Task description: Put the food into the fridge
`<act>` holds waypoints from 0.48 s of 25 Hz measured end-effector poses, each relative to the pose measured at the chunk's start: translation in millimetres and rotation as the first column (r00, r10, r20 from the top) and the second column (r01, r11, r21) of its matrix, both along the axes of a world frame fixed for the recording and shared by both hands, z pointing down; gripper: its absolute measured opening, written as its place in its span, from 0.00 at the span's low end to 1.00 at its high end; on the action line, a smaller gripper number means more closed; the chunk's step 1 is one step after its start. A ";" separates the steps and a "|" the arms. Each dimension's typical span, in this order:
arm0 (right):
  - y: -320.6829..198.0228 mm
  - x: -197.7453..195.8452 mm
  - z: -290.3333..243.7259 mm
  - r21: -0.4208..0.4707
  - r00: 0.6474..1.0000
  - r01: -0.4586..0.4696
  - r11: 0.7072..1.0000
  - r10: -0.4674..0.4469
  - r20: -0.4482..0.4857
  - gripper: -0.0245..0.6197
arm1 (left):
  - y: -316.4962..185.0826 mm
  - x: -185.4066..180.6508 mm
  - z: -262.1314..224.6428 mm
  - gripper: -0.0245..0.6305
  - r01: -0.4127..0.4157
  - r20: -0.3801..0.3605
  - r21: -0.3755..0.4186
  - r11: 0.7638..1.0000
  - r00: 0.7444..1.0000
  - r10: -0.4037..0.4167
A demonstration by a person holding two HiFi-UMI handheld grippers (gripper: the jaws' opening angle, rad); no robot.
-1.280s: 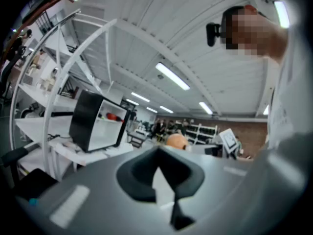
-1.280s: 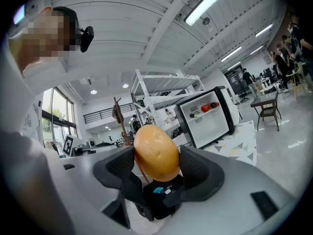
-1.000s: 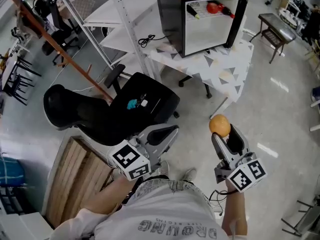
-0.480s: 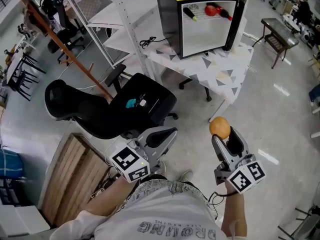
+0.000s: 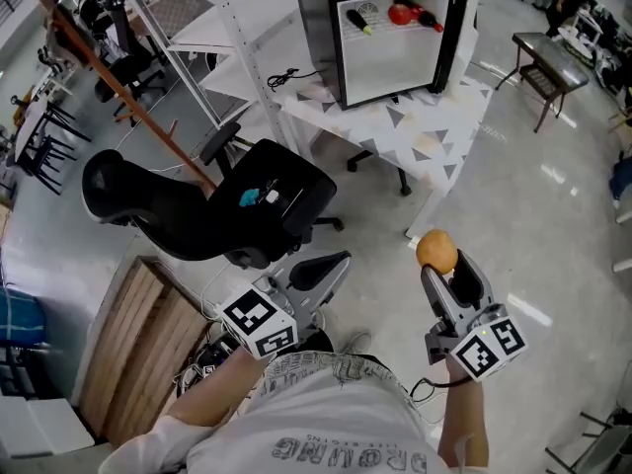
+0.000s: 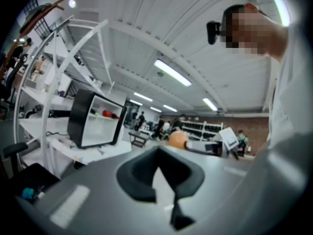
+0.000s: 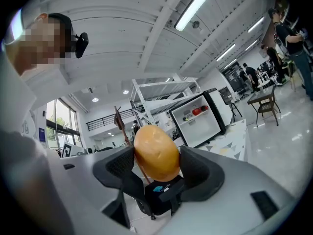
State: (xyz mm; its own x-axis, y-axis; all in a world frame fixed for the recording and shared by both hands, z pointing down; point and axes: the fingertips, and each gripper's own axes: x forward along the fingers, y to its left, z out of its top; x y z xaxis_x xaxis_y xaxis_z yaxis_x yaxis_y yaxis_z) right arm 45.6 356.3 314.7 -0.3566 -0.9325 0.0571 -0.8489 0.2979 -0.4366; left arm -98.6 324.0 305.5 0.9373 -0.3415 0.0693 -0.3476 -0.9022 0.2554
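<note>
Fridge (image 5: 318,30) and table (image 5: 439,136) have slid up and leftward in the head view over the last 1 s, while both grippers kept their places low in it. The right gripper (image 5: 443,271) is clamped on the round orange food (image 5: 435,251), with 2 pads pressing its sides. The left gripper (image 5: 329,267) has its jaws together on nothing.

The fridge stands well ahead of the right gripper and off to its left, door open, with red food (image 5: 403,12) on the top shelf. The smooth, rounded piece could squirt out of the pads on the way, or knock the door edge on entry.

A black office chair (image 5: 247,215) sits just ahead of the left gripper. The table's near corner lies between the right gripper and the fridge.
</note>
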 end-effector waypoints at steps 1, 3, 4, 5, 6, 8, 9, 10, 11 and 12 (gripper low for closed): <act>1.6 2.8 0.6 0.000 1.000 -0.001 1.000 0.001 0.000 0.47 | 1.3 2.6 0.6 0.05 0.000 0.001 0.000 1.000 1.000 0.000; 3.1 8.1 1.6 -0.001 1.000 -0.002 1.000 0.002 0.001 0.47 | 2.1 7.7 0.8 0.05 -0.002 0.001 0.002 1.000 1.000 0.002; 2.9 10.5 2.3 -0.002 1.000 -0.004 1.000 0.004 0.001 0.47 | 1.9 10.1 0.6 0.05 -0.003 0.000 0.003 1.000 1.000 0.003; 2.4 12.8 3.2 -0.005 1.000 -0.005 1.000 0.005 0.002 0.47 | 1.4 12.3 0.6 0.05 -0.005 -0.002 0.004 1.000 1.000 0.005; 1.5 14.9 4.0 -0.007 1.000 -0.007 1.000 0.007 0.002 0.47 | 0.7 14.2 0.9 0.05 -0.006 -0.003 0.003 1.000 1.000 0.006; -0.6 18.6 5.1 -0.009 1.000 -0.010 1.000 0.010 0.001 0.47 | -1.5 17.4 2.8 0.05 -0.006 -0.006 0.000 1.000 1.000 0.006; -1.8 20.2 5.4 -0.009 1.000 -0.010 1.000 0.010 0.000 0.47 | -3.0 18.8 3.9 0.05 -0.004 -0.006 -0.001 1.000 1.000 0.004; -3.1 22.0 5.5 -0.009 1.000 -0.010 1.000 0.010 -0.002 0.47 | -4.7 20.5 4.7 0.05 -0.003 -0.006 -0.001 1.000 1.000 0.003; -4.6 23.9 5.5 -0.009 1.000 -0.009 1.000 0.009 -0.003 0.47 | -6.6 22.3 5.3 0.05 -0.003 -0.005 0.000 1.000 1.000 0.003; -6.6 25.9 5.5 -0.007 1.000 -0.009 1.000 0.009 -0.005 0.47 | -9.0 24.2 5.7 0.05 -0.003 -0.006 0.000 1.000 1.000 0.003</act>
State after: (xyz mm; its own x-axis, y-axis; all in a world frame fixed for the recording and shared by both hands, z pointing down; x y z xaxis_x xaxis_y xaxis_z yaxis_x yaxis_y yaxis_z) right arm 71.5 349.7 320.2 -0.3477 -0.9353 0.0658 -0.8538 0.2869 -0.4345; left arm -74.4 315.1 311.3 0.9388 -0.3386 0.0635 -0.3432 -0.9034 0.2572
